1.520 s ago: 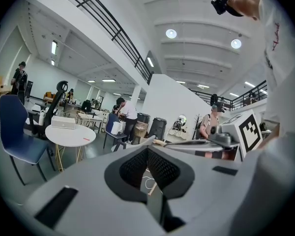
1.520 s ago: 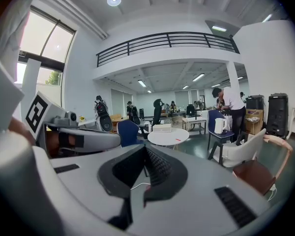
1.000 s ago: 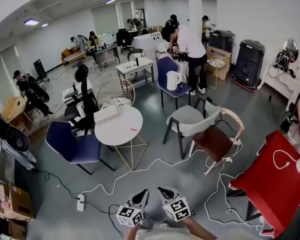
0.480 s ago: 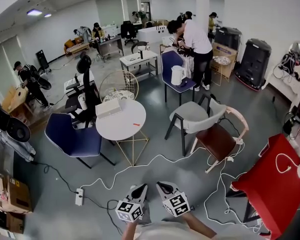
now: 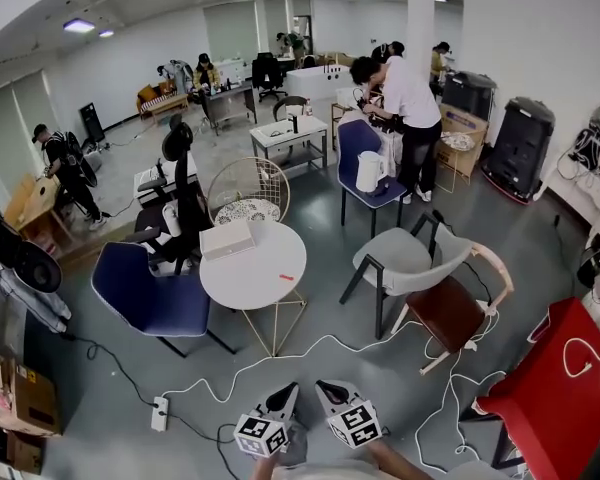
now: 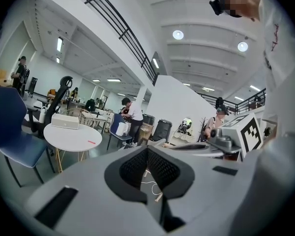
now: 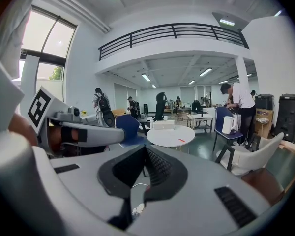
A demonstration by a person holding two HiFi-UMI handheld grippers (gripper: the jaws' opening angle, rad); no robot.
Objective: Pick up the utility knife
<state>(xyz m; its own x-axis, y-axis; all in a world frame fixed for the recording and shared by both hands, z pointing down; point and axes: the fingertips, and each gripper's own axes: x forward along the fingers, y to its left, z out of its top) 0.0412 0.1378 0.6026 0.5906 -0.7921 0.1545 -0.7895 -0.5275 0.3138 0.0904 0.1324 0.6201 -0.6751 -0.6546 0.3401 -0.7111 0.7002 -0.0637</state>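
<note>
head view: your left gripper [image 5: 290,389] and right gripper [image 5: 322,385] stay low, and the round counter [image 5: 245,273] carrying the red utility knife [image 5: 286,277] sits nearer than before. left gripper view: jaws pressed together, empty. right gripper view: jaws together too, knife well ahead on the counter.

Your left gripper [image 6: 147,151] and right gripper [image 7: 145,151]: matt grey plastic shells, black ribbed pads [image 6: 133,167].
Ahead of you:
- round table [image 5: 270,253]: smooth white top, thin metal wire legs.
- blue chair [image 5: 145,293]: matt cloth seat.
- floor [image 5: 105,416]: grey, slight sheen.
</note>
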